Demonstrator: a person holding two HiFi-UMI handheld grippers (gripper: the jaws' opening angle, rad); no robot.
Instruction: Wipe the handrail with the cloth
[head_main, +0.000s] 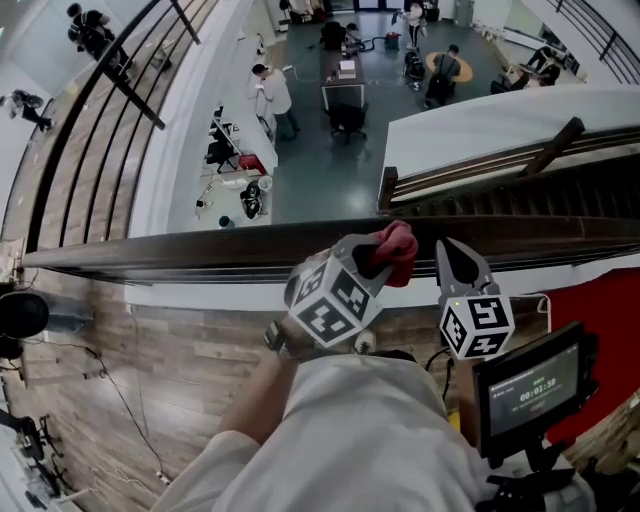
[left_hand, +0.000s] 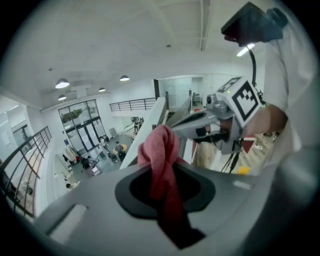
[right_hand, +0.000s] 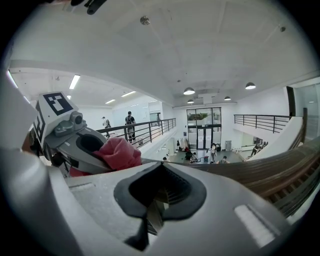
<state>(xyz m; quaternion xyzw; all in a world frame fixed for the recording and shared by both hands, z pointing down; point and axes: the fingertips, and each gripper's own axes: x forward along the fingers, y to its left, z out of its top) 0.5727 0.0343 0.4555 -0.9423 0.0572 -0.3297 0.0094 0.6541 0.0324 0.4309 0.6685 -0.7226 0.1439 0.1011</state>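
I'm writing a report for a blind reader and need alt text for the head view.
Seen from above, the left hand-held gripper grips a red cloth at a dark wooden handrail that crosses the frame. The right hand-held gripper is beside it, shut and empty. People stand in a hall far below.

My left gripper (head_main: 380, 258) points toward 1 o'clock, jaws clamped on the cloth (head_main: 398, 247); my right gripper (head_main: 457, 260), just beside it, points to 12, jaws together.
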